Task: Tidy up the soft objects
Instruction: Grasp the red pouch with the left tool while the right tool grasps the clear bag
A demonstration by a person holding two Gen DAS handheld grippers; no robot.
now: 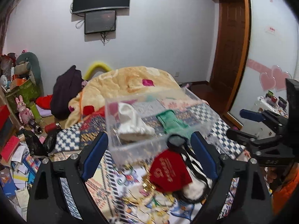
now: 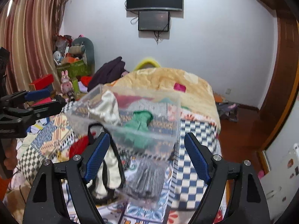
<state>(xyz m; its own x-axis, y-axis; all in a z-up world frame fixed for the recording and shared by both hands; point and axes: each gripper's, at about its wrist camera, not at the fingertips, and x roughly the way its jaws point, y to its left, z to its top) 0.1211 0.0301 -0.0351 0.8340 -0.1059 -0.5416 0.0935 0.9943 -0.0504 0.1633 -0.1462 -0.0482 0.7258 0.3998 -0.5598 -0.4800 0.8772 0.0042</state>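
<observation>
Both my grippers spread wide, grasping nothing: left gripper (image 1: 149, 155), right gripper (image 2: 144, 155).

Clear plastic box (image 1: 201, 112) sits on patterned bed cover (image 1: 228, 140), at 12 o'clock from both grippers. Inside: white folded cloth (image 1: 130, 121) at box's 9 o'clock side, green knitted cloth (image 1: 171, 121) at 3 o'clock side.

Outside box, near me on bed: red cloth pouch with gold print (image 1: 170, 171), lying over white fluffy piece with black straps (image 1: 194, 186). I judge these next for collecting, so left gripper hovers wide above them.
</observation>
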